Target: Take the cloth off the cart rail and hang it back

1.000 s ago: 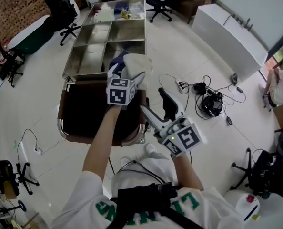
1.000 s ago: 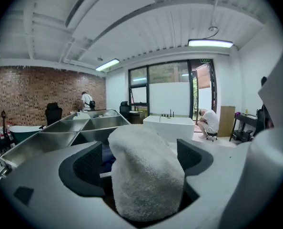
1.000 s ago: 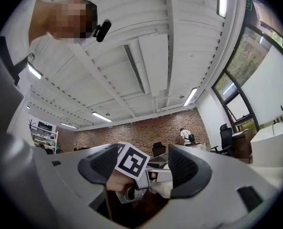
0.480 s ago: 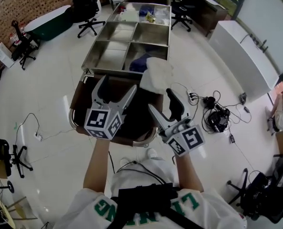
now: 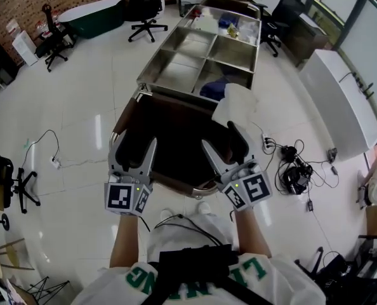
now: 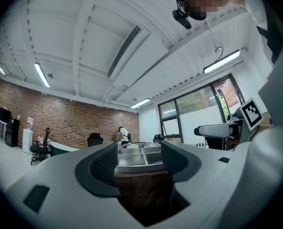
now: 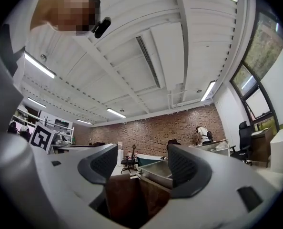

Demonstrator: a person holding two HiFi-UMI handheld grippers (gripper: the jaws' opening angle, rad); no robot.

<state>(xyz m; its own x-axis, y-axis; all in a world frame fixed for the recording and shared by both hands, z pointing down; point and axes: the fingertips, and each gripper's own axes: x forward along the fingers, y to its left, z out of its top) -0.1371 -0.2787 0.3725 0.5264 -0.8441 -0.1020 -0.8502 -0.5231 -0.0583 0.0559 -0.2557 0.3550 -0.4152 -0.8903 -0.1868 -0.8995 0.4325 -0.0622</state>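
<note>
The white cloth (image 5: 238,103) hangs draped over the right side of the cart rail (image 5: 176,96), where the steel trays meet the brown bag (image 5: 169,142). Both grippers are held back at the near end of the cart, over the bag. My left gripper (image 5: 132,150) is empty and its jaws are closing, with a gap still showing between them. The left gripper view looks along the left gripper (image 6: 139,160) at the steel trays (image 6: 137,152). My right gripper (image 5: 221,140) stands open and empty, just below the cloth without touching it. The right gripper (image 7: 144,168) frames the cart's corner.
A dark blue item (image 5: 212,89) lies in the tray next to the cloth. Cables and a black device (image 5: 291,171) lie on the floor at the right. A white cabinet (image 5: 341,103) stands beyond them, office chairs (image 5: 144,5) stand at the back, and a cable (image 5: 49,161) lies at the left.
The left gripper was at the cloth on the rail a second ago. It has since come away empty and drawn back towards me, and its jaws have narrowed. The cloth stays draped on the cart.
</note>
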